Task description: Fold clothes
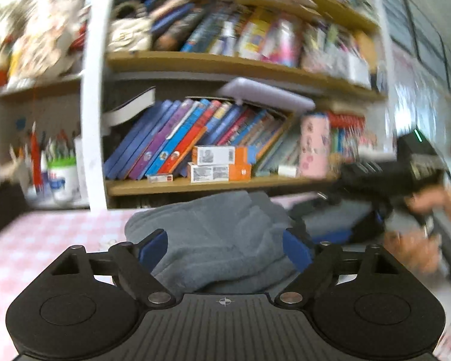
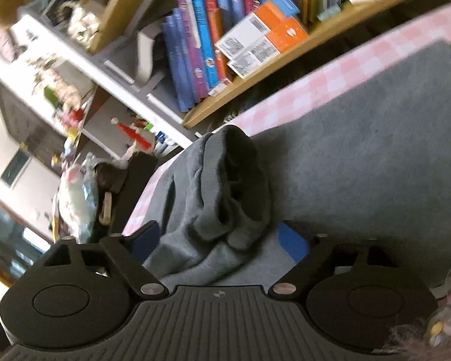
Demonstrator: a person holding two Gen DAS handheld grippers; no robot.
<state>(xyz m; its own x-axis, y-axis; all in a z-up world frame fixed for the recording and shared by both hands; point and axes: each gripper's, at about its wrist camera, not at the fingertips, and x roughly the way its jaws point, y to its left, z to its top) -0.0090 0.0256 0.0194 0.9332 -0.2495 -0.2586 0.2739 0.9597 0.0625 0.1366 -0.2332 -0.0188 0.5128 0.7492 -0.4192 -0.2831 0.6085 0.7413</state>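
One grey sweatshirt [image 1: 213,240] bunched on the checked surface [image 1: 45,240]. Left tongs [image 1: 224,251] and right tongs [image 2: 222,240] both wide, straddling fabric, not pinching. Shelf items blurred.

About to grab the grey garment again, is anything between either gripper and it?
Nothing visible. The grey garment already bunches between the left gripper's open jaws, and a fold lies between the right gripper's.

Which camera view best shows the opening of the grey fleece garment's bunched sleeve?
The right wrist view: the grey fleece garment lies spread out, its sleeve opening facing the camera. The left wrist view shows only a blurred, folded heap.
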